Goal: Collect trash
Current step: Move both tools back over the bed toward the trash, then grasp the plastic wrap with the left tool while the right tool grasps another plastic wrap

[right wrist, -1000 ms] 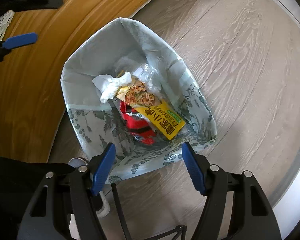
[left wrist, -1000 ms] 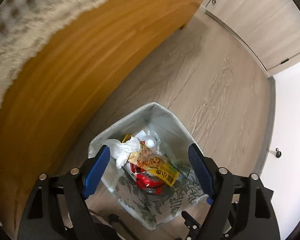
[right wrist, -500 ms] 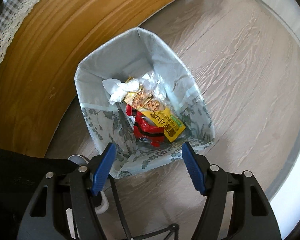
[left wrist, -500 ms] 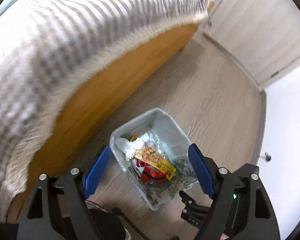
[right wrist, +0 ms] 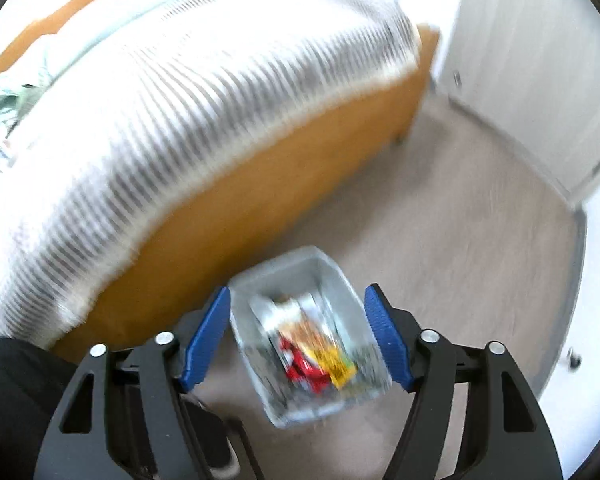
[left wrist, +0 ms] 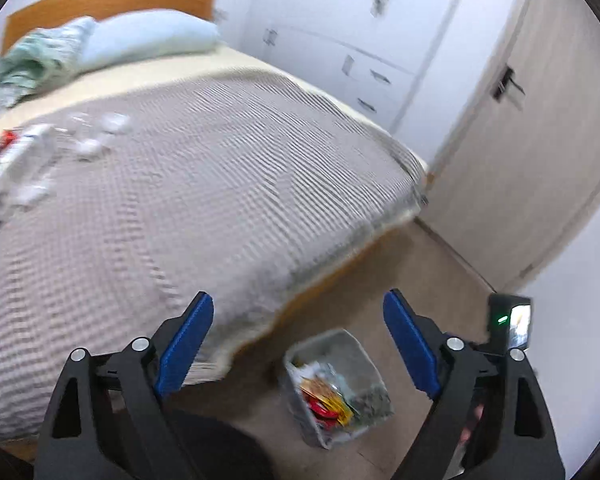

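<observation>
With nothing between, jaws wide.

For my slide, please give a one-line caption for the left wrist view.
Open left gripper above a bed with scattered litter; a filled trash bin stands on the floor.

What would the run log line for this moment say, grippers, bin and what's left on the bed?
left gripper: open, empty | right gripper: open, empty | trash bin: on floor beside bed, holds wrappers | bed: blurred litter near far side

Home bedroom, wooden-framed bed (left wrist: 228,184) with striped cover, pillow (left wrist: 148,38), white wardrobe (left wrist: 340,28), door (left wrist: 540,128), wood-look floor (right wrist: 460,232)
</observation>
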Demonstrator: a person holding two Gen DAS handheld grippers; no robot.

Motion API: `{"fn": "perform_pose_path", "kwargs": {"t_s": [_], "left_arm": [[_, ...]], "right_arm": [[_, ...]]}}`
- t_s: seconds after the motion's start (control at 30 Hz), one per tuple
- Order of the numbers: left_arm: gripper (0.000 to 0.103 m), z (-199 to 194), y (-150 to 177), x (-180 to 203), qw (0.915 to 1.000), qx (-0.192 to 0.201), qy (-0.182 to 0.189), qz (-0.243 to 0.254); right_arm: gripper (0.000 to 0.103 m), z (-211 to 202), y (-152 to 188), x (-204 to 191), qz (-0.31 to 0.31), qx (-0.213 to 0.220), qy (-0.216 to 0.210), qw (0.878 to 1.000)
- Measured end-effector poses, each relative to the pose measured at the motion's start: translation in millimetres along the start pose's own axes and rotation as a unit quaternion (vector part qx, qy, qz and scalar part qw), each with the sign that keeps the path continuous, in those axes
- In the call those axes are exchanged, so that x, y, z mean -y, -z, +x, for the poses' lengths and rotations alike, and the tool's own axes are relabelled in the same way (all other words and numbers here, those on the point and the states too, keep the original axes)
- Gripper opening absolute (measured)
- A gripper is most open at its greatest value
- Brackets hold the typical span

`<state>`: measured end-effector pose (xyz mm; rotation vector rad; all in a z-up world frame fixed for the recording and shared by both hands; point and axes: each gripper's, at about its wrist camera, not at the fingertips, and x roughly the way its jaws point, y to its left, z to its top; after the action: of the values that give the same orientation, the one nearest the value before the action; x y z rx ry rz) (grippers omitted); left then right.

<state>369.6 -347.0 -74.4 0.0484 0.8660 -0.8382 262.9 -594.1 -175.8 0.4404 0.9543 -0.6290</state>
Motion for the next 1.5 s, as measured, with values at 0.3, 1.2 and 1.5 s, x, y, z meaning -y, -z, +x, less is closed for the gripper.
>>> {"fn": "perform_pose_path", "kwargs": {"t_s": [0.3,1.2,1.5], "left_arm": [[0.086,-69.0,-1.5,-118.6,0.9930,0.038,-0.080,-0.077],[0.080,-76.7,-77.7,-399.8,0.9619,0.032,-0.182,-0.202],[0.076,20.0,-82.8,-375.6,0.9604,0.014,-0.151,-0.234]], "right_arm": [[0.072,-62.7,-48.4,-114.4,-0.066,0.102,-0.063,0.991],[0.076,58.0,-151.4,-405.0,-0.235,0.059,-0.199,0.949],[0.061,121.7,-186.5,-450.1,-0.253,0.031,-0.237,0.937]]}}
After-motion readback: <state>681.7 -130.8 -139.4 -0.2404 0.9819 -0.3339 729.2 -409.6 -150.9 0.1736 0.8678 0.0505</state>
